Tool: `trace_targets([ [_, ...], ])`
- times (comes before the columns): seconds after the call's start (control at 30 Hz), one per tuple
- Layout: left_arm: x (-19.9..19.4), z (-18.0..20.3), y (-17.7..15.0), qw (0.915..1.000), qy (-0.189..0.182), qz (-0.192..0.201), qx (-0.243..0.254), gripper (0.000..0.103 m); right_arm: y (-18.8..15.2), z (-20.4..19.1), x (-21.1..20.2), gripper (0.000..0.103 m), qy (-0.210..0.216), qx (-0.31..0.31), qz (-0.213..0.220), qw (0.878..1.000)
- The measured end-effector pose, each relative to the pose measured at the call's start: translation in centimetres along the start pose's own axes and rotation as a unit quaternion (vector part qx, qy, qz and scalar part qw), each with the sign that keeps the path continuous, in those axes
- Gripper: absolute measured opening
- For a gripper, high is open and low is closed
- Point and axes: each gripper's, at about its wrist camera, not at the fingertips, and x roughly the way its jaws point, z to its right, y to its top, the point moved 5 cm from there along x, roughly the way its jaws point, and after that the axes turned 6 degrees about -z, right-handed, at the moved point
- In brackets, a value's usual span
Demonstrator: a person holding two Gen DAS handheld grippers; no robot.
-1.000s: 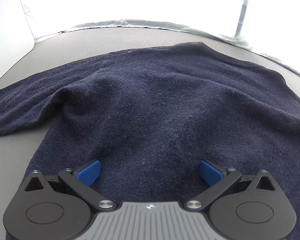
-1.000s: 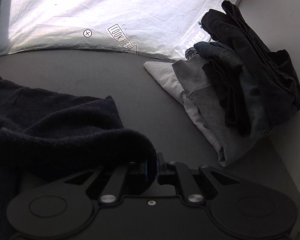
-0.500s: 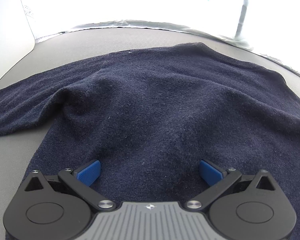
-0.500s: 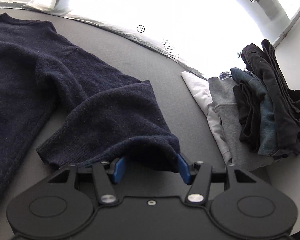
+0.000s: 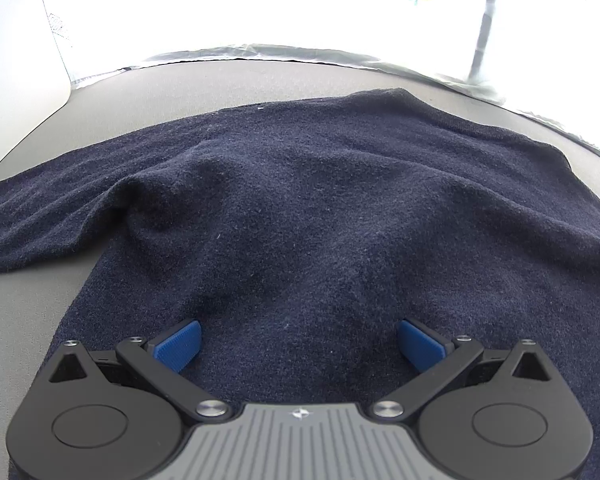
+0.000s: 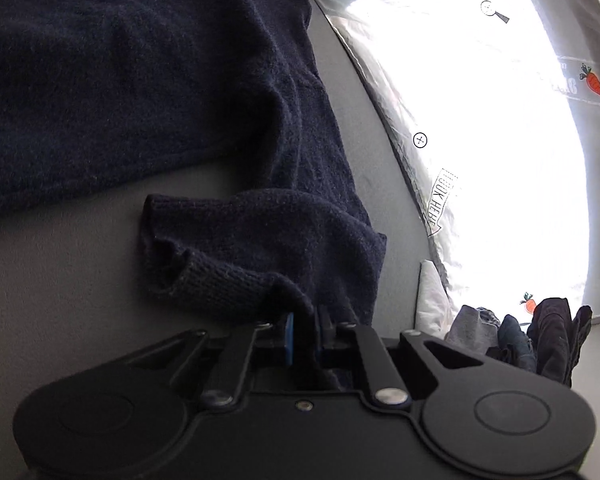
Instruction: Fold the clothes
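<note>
On table | right tool pinches sweater cuff | fingertips seemingly buried

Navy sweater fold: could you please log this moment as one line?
left gripper: open over navy sweater body | right gripper: shut on sweater cuff | folded clothes stack: beside, apart

Right tongs clamped on sweater cuff

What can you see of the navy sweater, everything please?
The navy sweater is a dark, fuzzy knit lying spread over the grey table, its body mostly flat with soft ridges. One sleeve trails out sideways. The other sleeve's ribbed cuff is bunched and pinched in the shut right gripper. The open left gripper sits over its body.
</note>
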Motion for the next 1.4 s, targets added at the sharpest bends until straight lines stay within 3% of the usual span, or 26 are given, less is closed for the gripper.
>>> trace_targets([
  [0.07,0.0,0.0,0.0,1.0000,0.000,0.001,0.000,0.103,0.1,2.6,-0.3,0.006,0.011,0.086,0.002,0.996],
  [0.1,0.0,0.0,0.0,1.0000,0.000,0.001,0.000,0.103,-0.3,4.5,-0.4,0.006,0.019,0.159,0.002,0.987],
  [0.13,0.0,0.0,0.0,1.0000,0.000,0.001,0.000,0.103,-0.8,6.6,-0.6,0.006,0.028,0.239,0.002,0.971],
  [0.2,0.0,0.0,0.0,1.0000,0.000,0.001,0.000,0.103,-3.6,9.9,-0.5,0.006,0.035,0.403,-0.015,0.914],
  [0.23,0.0,0.0,0.0,1.0000,0.000,0.002,0.000,0.103,-5.5,10.7,-0.2,0.006,0.040,0.472,-0.029,0.880],
  [0.27,0.0,0.0,0.0,1.0000,0.000,0.002,-0.001,0.103,-7.5,11.5,0.1,0.006,0.044,0.539,-0.043,0.840],
  [0.33,0.1,0.0,-0.1,1.0000,0.000,0.002,-0.001,0.103,-11.3,13.0,0.6,0.006,0.053,0.661,-0.070,0.745],
  [0.37,0.1,0.0,-0.1,1.0000,0.000,0.003,-0.001,0.103,-11.9,13.0,0.8,0.006,0.054,0.675,-0.075,0.732],
  [0.57,0.1,0.1,-0.1,1.0000,0.001,0.004,-0.002,0.103,-13.8,11.5,1.4,0.012,0.056,0.687,-0.098,0.718],
  [0.6,0.1,0.1,-0.1,1.0000,0.001,0.004,-0.002,0.103,-14.1,11.2,1.5,0.015,0.056,0.689,-0.102,0.716],
  [0.67,0.1,0.1,-0.1,1.0000,0.001,0.003,-0.002,0.103,-14.7,10.7,1.7,0.035,0.057,0.692,-0.109,0.711],
  [0.73,0.1,0.1,-0.1,1.0000,0.001,0.002,-0.002,0.103,-15.4,10.2,1.9,0.046,0.057,0.696,-0.117,0.706],
  [0.77,0.1,0.1,-0.1,1.0000,0.001,0.002,-0.002,0.103,-15.7,10.4,2.2,0.051,0.062,0.708,-0.114,0.694],
  [0.83,0.1,0.1,-0.1,1.0000,0.001,0.002,-0.002,0.103,-16.8,10.4,2.5,0.059,0.074,0.747,-0.106,0.652],
  [0.9,0.1,0.1,-0.1,1.0000,0.001,0.003,-0.002,0.103,-18.7,9.7,3.1,0.062,0.088,0.797,-0.108,0.588],
  [0.93,0.1,0.1,-0.2,1.0000,0.001,0.004,-0.002,0.103,-19.3,9.7,3.3,0.064,0.093,0.814,-0.102,0.565],
  [1.0,0.1,0.1,-0.2,1.0000,0.001,0.004,-0.002,0.103,-19.5,10.2,3.8,0.063,0.094,0.820,-0.090,0.558],
  [1.1,0.1,0.1,-0.2,1.0000,0.001,0.004,-0.002,0.103,-19.6,11.2,4.5,0.046,0.094,0.823,-0.074,0.555],
  [1.13,0.1,0.1,-0.3,1.0000,0.001,0.005,-0.002,0.103,-19.7,11.5,4.8,0.024,0.094,0.825,-0.068,0.554],
  [1.17,0.1,0.1,-0.3,1.0000,0.001,0.004,-0.002,0.103,-19.4,11.5,4.6,0.009,0.086,0.817,-0.071,0.566],
  [1.3,0.1,0.1,-0.3,1.0000,0.001,0.004,-0.002,0.103,-17.7,11.3,3.7,0.007,0.047,0.772,-0.090,0.627],
  [1.4,0.1,0.2,-0.3,1.0000,0.001,0.001,-0.002,0.103,-16.5,11.2,2.9,0.013,0.017,0.735,-0.103,0.670],
])
